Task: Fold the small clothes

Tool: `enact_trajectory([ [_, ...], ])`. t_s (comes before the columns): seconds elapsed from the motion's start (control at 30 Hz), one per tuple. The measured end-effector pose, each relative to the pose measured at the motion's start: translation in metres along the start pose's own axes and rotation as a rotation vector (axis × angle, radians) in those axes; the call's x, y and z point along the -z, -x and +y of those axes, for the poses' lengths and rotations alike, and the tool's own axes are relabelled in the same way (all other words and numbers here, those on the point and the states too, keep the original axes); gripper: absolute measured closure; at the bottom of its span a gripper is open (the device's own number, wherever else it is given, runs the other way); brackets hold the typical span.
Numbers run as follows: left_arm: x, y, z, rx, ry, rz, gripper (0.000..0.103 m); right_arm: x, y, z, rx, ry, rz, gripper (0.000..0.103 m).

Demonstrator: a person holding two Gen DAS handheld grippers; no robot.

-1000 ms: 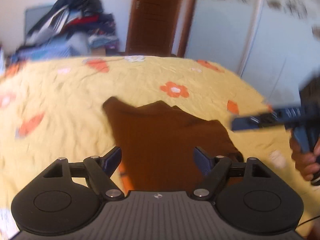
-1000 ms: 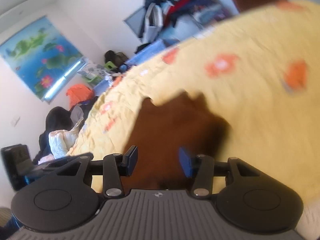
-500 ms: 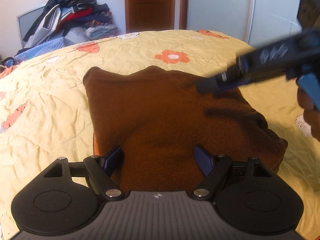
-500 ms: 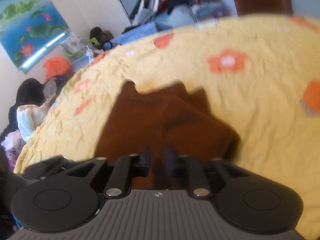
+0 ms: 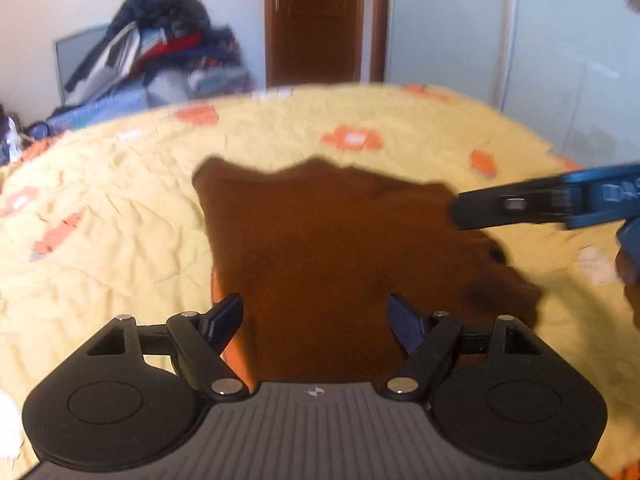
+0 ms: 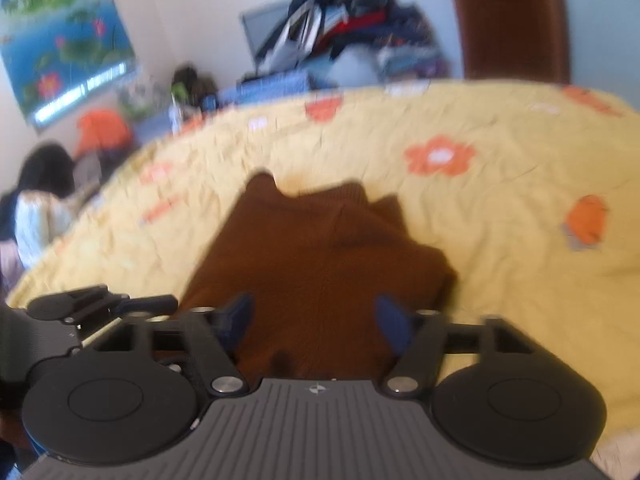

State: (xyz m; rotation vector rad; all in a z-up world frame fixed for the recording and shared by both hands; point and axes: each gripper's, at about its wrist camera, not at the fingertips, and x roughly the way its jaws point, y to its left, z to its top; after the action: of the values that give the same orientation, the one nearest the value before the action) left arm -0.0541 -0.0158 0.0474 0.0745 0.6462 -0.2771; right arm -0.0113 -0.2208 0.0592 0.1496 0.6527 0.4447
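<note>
A brown knit garment (image 5: pixel 340 248) lies flat on the yellow flowered bedspread (image 5: pixel 120 220), with a layer folded over along its right side (image 6: pixel 400 248). My left gripper (image 5: pixel 316 320) is open above the garment's near edge, with nothing pinched between its pads. My right gripper (image 6: pixel 316 320) hovers over the garment's near right part. Its jaws are opening wide and the pads are off the cloth. In the left wrist view one of the right gripper's fingers (image 5: pixel 516 206) reaches in over the garment's right edge. The left gripper's body (image 6: pixel 100 308) shows at the left of the right wrist view.
A heap of clothes (image 5: pixel 160 52) is piled beyond the bed's far left edge, by a brown door (image 5: pixel 316 20) and a pale wardrobe (image 5: pixel 500 40). A person's hand (image 5: pixel 630 268) is at the right. More clutter and a poster (image 6: pixel 60 40) line the left wall.
The right gripper's jaws went from nearly closed over the cloth to wide apart, and it drew back toward the garment's right edge. The left gripper shifted a little and stayed open.
</note>
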Motion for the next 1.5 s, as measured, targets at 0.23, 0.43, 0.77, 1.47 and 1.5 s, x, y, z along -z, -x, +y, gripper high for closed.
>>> enact_trajectory([
  [0.23,0.057,0.039,-0.006,-0.096,0.070,-0.044,0.024,0.073,0.058,-0.001,0.138,0.006,-0.041,0.000],
  [0.43,0.069,0.020,-0.004,-0.161,0.127,0.074,0.022,0.107,0.031,-0.002,0.223,-0.007,0.068,0.000],
  [0.77,0.050,0.012,0.002,-0.256,0.032,0.222,0.014,0.108,0.002,0.019,0.341,0.091,0.052,0.000],
  [1.47,0.080,0.018,-0.013,-0.269,0.167,0.045,0.003,0.114,-0.002,0.027,0.367,0.072,0.003,0.000],
  [1.5,0.080,0.018,-0.011,-0.263,0.171,0.046,0.003,0.114,-0.002,0.027,0.366,0.072,0.003,0.000],
])
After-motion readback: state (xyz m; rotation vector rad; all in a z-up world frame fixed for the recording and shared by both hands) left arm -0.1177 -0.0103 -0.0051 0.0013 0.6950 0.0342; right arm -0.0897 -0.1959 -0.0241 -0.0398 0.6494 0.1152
